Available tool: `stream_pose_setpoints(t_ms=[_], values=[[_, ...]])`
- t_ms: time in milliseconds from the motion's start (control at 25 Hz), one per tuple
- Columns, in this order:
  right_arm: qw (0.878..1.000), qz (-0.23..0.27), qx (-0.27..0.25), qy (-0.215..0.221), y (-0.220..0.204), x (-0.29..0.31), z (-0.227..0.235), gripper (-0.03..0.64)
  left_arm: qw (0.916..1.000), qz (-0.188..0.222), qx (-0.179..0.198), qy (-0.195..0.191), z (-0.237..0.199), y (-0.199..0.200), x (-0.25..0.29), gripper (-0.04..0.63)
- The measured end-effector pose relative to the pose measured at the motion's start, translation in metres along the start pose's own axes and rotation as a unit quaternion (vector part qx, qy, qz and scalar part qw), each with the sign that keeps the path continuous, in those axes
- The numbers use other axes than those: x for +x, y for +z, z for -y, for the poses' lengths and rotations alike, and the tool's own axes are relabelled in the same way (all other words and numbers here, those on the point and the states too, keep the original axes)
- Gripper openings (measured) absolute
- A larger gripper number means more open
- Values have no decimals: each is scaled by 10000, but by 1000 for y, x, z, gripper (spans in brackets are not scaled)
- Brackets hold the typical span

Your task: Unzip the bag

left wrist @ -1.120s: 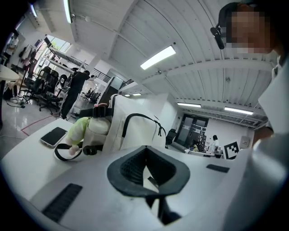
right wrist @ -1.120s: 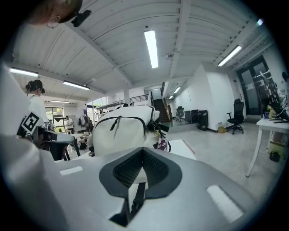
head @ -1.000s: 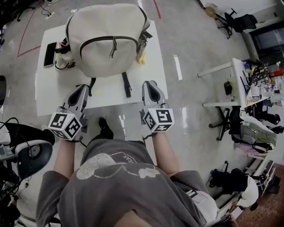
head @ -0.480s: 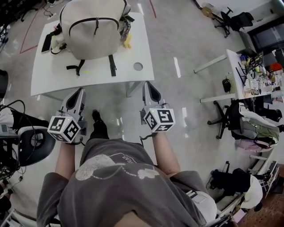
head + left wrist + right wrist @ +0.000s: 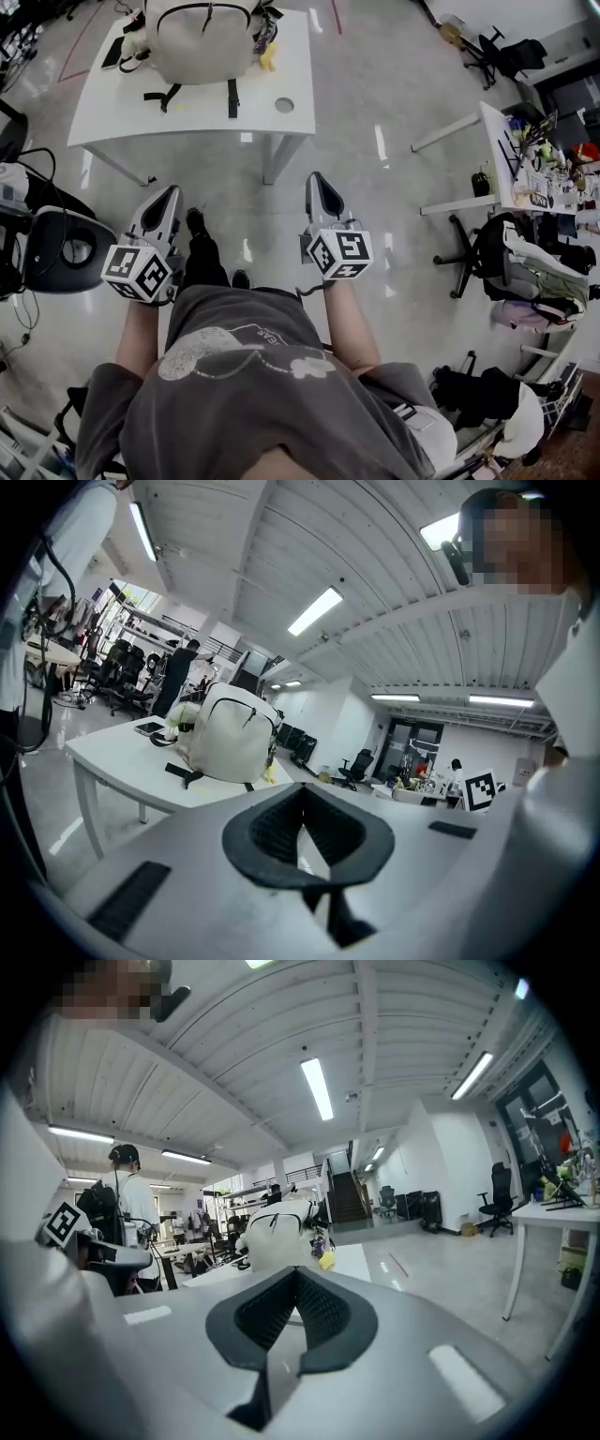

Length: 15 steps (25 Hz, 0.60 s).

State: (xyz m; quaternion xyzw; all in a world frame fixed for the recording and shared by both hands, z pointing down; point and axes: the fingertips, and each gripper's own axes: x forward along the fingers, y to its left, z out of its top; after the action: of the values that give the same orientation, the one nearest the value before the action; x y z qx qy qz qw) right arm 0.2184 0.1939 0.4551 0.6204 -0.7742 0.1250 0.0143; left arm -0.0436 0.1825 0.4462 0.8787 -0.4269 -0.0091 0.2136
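1. The cream backpack (image 5: pixel 200 39) stands on the white table (image 5: pixel 122 117) at 11 o'clock in the head view, at the table's far end, with the top of the pack cut by the frame edge.
2. Two black straps (image 5: pixel 231 96) trail from the backpack's base across the tabletop toward 6 o'clock.
3. A dark zipper line (image 5: pixel 246 705) arcs across the backpack's front, with a pull hanging from it.
4. The left gripper (image 5: pixel 169 193) is over the floor at 8 o'clock from the table's near edge, well apart from the backpack. Its jaws are pressed together with nothing between them, and the left gripper view shows the pads meeting along one seam.
5. The right gripper (image 5: pixel 317 178) is over the floor at 5 o'clock from the table's near right corner, also well apart from the backpack. Its jaws are likewise pressed together and empty.
6. A dark phone (image 5: pixel 112 52) lies at 9 o'clock of the backpack, near the table's left edge.
7. A small yellow object (image 5: pixel 267 58) sits just beside the backpack at its 3 o'clock.
8. A round cable hole (image 5: pixel 284 105) marks the tabletop at 5 o'clock of the backpack.
9. A black office chair (image 5: pixel 67 251) stands at 9 o'clock of the left gripper.
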Motion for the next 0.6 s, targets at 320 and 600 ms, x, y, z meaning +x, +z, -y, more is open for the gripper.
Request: stream_pose_setpoints(t_ms=[320,600], values=[[9995,-1,258,-158,-7,-27,18,-2,9996,-82,256,-32,34,3,-10,6],[9997,32,217,109,-7,-22,5,-2,9989,-104,427,-141,43,4,3,6]])
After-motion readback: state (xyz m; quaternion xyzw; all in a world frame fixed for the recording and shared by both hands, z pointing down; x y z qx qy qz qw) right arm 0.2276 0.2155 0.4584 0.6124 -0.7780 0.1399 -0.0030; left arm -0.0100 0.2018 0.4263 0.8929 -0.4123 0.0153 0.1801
